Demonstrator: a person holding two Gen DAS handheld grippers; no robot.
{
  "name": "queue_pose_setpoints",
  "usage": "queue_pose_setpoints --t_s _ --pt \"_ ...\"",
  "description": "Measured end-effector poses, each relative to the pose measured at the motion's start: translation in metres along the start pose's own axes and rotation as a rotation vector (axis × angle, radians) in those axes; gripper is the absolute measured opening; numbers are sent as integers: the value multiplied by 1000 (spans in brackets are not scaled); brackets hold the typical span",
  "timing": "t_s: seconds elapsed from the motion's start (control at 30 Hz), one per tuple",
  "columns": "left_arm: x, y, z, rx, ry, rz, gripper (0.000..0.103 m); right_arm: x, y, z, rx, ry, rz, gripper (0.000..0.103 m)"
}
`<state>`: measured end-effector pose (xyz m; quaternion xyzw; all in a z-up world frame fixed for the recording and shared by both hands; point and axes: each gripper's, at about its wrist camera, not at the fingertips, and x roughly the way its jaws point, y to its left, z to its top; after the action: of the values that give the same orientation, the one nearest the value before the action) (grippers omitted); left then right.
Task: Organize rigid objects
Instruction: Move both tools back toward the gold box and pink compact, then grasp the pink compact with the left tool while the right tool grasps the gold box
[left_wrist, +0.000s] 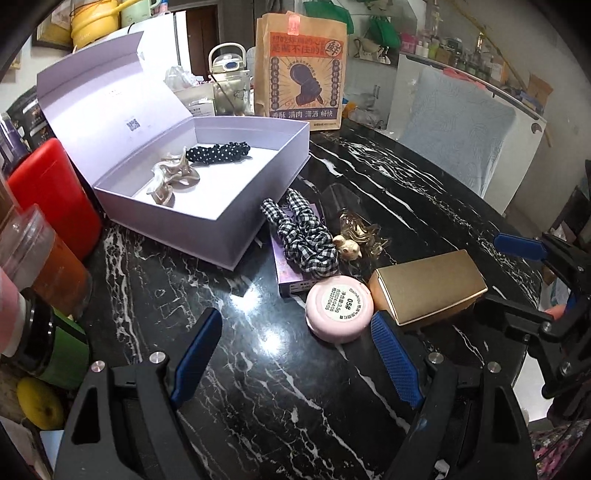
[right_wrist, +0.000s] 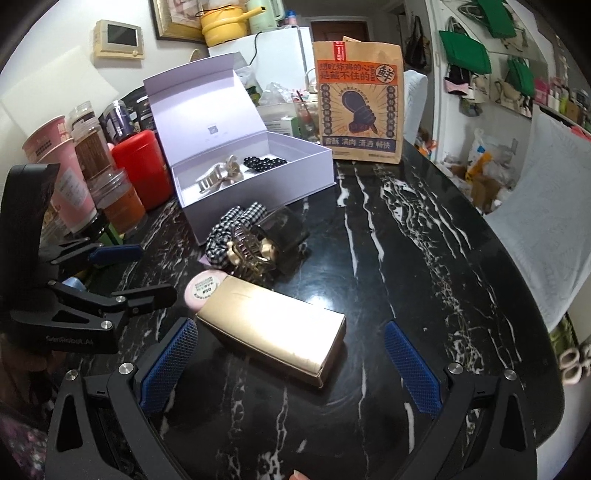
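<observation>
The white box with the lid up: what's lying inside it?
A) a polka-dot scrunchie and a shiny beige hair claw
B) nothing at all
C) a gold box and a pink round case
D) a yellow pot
A: inside the open white box lie a black polka-dot scrunchie and a shiny beige hair claw.

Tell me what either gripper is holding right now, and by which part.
Nothing. The left gripper and right gripper are both open and empty; the gold box lies untouched between the right one's jaws.
</observation>
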<state>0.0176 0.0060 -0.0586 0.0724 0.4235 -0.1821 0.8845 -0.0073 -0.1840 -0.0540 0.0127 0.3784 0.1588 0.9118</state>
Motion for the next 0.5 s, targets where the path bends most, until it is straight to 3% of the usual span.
queue_pose_setpoints --t_s 0.5 --pt "33 -13 2 38 48 -38 83 23 -4 -4 -37 29 69 103"
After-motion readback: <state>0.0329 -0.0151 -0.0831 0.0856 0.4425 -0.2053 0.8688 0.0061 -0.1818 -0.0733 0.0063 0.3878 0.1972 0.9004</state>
